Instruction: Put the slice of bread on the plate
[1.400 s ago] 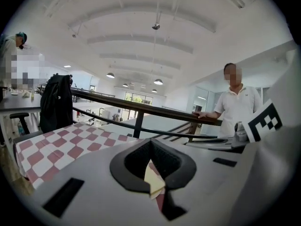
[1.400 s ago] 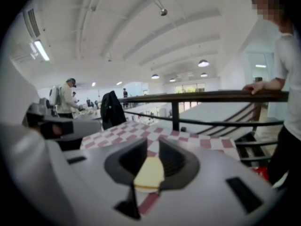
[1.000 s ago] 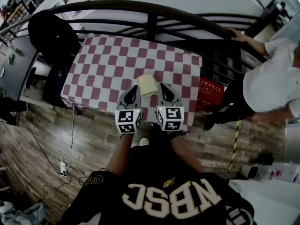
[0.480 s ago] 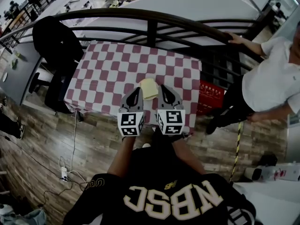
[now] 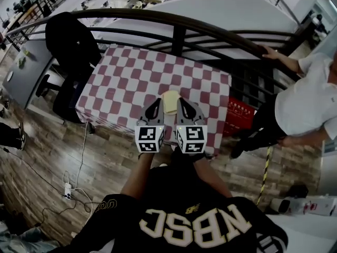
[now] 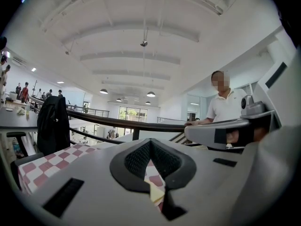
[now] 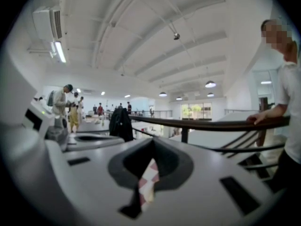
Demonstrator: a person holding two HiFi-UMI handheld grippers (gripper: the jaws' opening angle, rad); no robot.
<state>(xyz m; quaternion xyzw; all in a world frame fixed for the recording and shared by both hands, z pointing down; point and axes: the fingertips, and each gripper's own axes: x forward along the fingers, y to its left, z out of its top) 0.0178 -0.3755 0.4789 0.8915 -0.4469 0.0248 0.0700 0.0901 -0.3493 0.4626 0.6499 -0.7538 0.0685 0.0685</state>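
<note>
Pale-yellow slice of bread (image 5: 170,99) lies on the checkered desk (image 5: 126,73) dead ahead, long axis roughly pointing away from you, with your left hand-held gripper (image 5: 156,104) and right hand-held gripper (image 5: 182,103) flanking it, both pressed together, empty, equally near.

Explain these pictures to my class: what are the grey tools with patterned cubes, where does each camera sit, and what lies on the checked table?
A person holds two hand-operated grippers, the left gripper and the right gripper; the cubes are part of them. One picture comes from a head camera looking down; the others look along each gripper's fingers. A slice of bread lies on the checked tablecloth between the tips. Both grippers are closed and hold nothing. No plate shows.
</note>
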